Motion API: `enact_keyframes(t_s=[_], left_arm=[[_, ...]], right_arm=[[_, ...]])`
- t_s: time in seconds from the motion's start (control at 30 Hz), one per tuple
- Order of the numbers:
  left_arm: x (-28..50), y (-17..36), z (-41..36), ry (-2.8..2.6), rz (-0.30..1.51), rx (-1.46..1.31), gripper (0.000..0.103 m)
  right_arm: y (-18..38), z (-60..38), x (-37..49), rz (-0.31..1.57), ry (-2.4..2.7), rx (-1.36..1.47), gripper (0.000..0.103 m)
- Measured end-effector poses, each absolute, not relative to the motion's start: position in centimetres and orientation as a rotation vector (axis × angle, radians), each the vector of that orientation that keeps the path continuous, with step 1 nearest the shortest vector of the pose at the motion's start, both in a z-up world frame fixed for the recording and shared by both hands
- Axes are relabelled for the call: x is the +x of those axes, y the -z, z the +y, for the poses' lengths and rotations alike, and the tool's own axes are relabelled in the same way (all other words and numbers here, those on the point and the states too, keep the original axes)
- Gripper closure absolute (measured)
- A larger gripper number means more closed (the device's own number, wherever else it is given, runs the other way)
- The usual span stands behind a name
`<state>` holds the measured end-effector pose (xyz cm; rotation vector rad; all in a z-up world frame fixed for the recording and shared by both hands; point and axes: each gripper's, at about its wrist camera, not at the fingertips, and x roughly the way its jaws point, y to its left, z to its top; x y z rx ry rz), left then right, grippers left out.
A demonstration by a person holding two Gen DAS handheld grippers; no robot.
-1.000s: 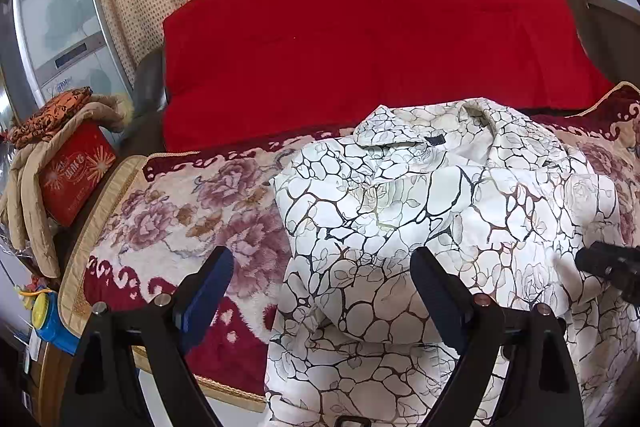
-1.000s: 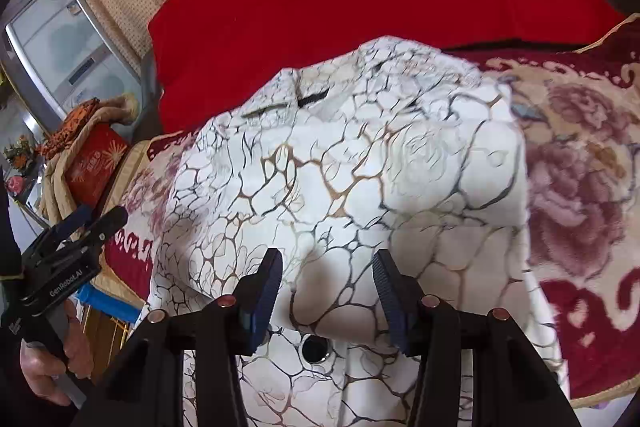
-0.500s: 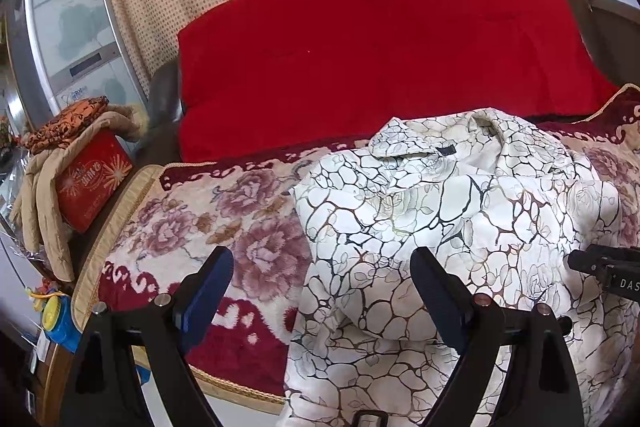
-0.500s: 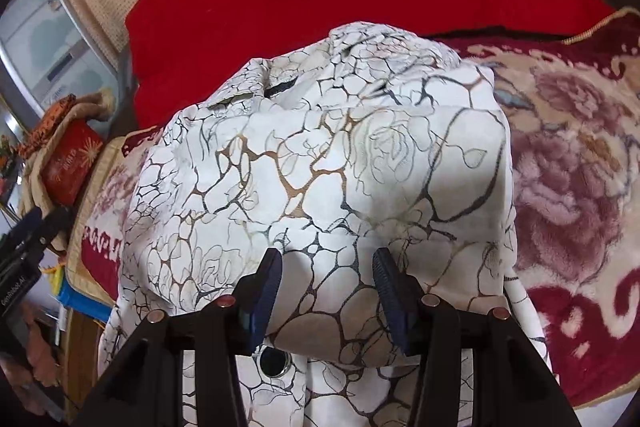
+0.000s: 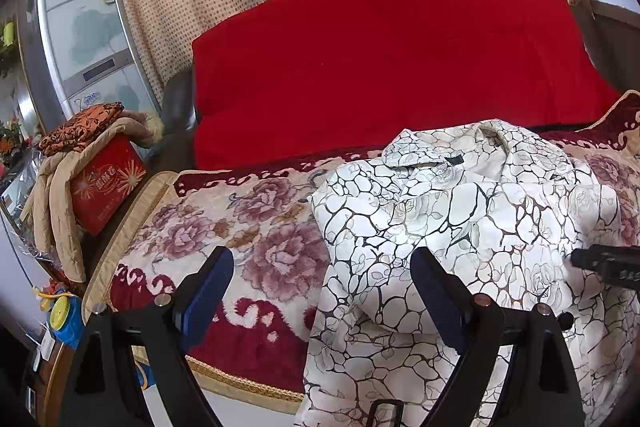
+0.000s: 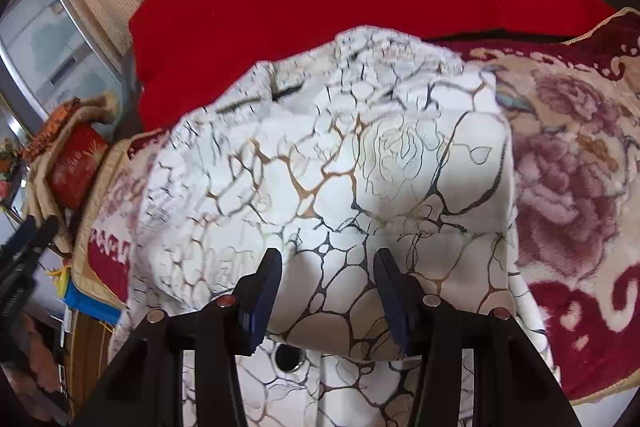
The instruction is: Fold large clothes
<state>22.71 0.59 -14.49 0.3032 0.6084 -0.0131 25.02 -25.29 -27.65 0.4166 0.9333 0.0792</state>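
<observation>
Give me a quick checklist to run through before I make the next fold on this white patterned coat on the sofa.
1. Left gripper open: ok, jaws spread wide with nothing between them.
2. Right gripper open: ok, jaws apart over the cloth, not pinching it.
3. Coat fully on the floral blanket: not ok, its near edge hangs over the front.
4. Coat lying flat: not ok, it is bunched and wrinkled around the collar.
5. Sleeves tucked in: cannot tell, none shows clearly.
6. Room beside the coat: ok, bare blanket to its left.
</observation>
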Motion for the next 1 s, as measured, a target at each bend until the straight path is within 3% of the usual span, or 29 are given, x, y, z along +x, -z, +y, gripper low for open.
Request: enact_keyframes(t_s=[0.87, 1.0], left_arm=[[19.6, 12.0, 1.1, 0.032, 0.555, 0.287, 0.012], [19.3, 12.1, 1.3, 0.035, 0.565, 0.290, 0.012]], right_arm=[[26.4, -25.0, 24.2, 0.944, -0.095, 0.419, 0.049], [25.2, -25.3, 22.8, 0.924, -0.143, 0.441, 0.036]])
